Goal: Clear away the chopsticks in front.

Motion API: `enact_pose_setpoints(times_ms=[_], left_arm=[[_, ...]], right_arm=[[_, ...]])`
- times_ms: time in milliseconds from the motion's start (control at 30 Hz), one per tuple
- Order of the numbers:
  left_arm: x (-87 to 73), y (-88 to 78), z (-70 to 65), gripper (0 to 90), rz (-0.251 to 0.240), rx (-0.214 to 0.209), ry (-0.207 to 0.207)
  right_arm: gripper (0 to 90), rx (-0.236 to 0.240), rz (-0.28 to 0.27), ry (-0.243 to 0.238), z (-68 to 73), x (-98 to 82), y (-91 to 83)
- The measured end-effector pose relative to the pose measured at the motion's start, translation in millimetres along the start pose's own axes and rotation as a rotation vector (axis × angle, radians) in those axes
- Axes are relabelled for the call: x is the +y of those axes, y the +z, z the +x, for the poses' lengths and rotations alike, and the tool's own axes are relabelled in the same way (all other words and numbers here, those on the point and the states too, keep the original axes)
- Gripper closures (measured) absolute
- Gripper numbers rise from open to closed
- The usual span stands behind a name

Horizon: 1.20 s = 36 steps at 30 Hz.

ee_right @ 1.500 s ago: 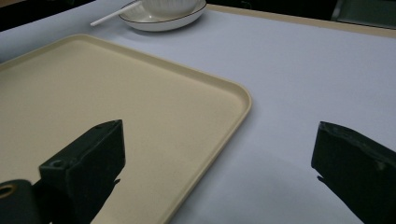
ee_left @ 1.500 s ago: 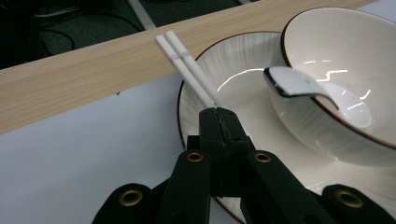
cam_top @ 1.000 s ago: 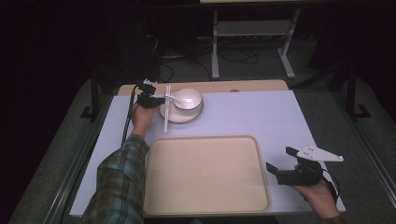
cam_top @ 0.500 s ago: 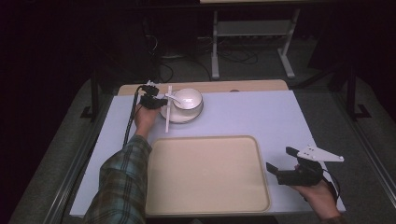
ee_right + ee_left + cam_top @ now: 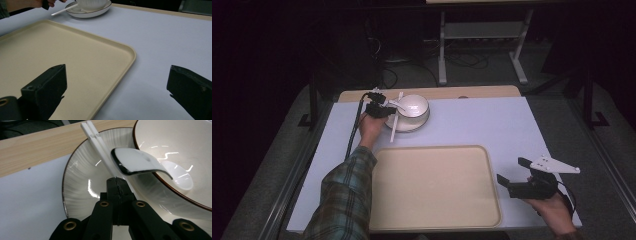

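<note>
A table seen from above, a person's forearms entering from the six o'clock edge.

At about ten o'clock, the left gripper (image 5: pixel 384 107) reaches a stack of dishes near the far edge. In the left gripper view its jaws are pressed fully together, tips meeting over the white chopsticks (image 5: pixel 100 147). The chopsticks seem pinched at the jaw tips, though the contact itself is hidden by the jaws.

The chopsticks lie as a pair across the left rim of the plate (image 5: pixel 80 185), running from six to twelve o'clock. They are slim, square-cut and matte white. Beside them a glossy white spoon (image 5: pixel 140 165) rests on the bowl (image 5: pixel 412 106), its handle dipping inside. The bowl is white with a thin dark rim and sits on the ribbed, dark-rimmed plate.

At the centre, toward six o'clock, lies a large beige tray (image 5: pixel 434 187), bare.

At about four o'clock, the right gripper (image 5: pixel 518 176) hovers just off the tray's right edge, jaws wide apart with nothing between them.

Judging from this, the work is at its start: nothing has reached the tray, and chopsticks, spoon, bowl and plate all remain to be moved.
</note>
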<state>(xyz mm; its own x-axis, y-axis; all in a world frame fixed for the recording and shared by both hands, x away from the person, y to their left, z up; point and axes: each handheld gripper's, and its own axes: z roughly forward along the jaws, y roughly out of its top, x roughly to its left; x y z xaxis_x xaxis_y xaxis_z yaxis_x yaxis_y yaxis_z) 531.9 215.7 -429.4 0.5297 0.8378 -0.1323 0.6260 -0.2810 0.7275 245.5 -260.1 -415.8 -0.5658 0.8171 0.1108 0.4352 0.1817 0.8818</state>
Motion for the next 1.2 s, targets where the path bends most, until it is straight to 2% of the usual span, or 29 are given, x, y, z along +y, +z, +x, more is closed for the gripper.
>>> enact_pose_setpoints(times_ms=[133,267,433,667,800,933,1200], left_arm=[[-0.3,-0.6,0.2,89.8,-0.005,-0.017,-0.012],[0.8,-4.6,0.4,89.8,-0.011,-0.004,-0.003],[1.2,-17.1,-0.4,89.8,-0.011,0.008,0.011],[-10.9,-39.1,-4.3,89.8,-0.019,0.002,-0.009],[-18.9,-52.4,-11.3,89.8,-0.024,-0.025,-0.019],[-24.9,-59.4,-22.4,89.8,-0.030,-0.049,0.001],[-28.7,-51.0,-38.8,89.8,-0.011,-0.078,0.030]], right_arm=[[2.2,0.000,0.000,-0.001,0.0,0.2,0.1],[2.2,-0.001,0.002,-0.002,0.4,0.1,0.6],[2.2,-0.001,0.001,-0.002,0.2,0.0,0.4],[2.2,-0.002,0.001,-0.005,1.4,0.7,0.8],[2.2,-0.001,0.002,-0.008,2.0,1.2,1.1],[2.2,0.001,0.004,-0.008,3.1,1.6,1.9],[2.3,0.005,0.006,-0.010,3.3,2.2,3.6]])
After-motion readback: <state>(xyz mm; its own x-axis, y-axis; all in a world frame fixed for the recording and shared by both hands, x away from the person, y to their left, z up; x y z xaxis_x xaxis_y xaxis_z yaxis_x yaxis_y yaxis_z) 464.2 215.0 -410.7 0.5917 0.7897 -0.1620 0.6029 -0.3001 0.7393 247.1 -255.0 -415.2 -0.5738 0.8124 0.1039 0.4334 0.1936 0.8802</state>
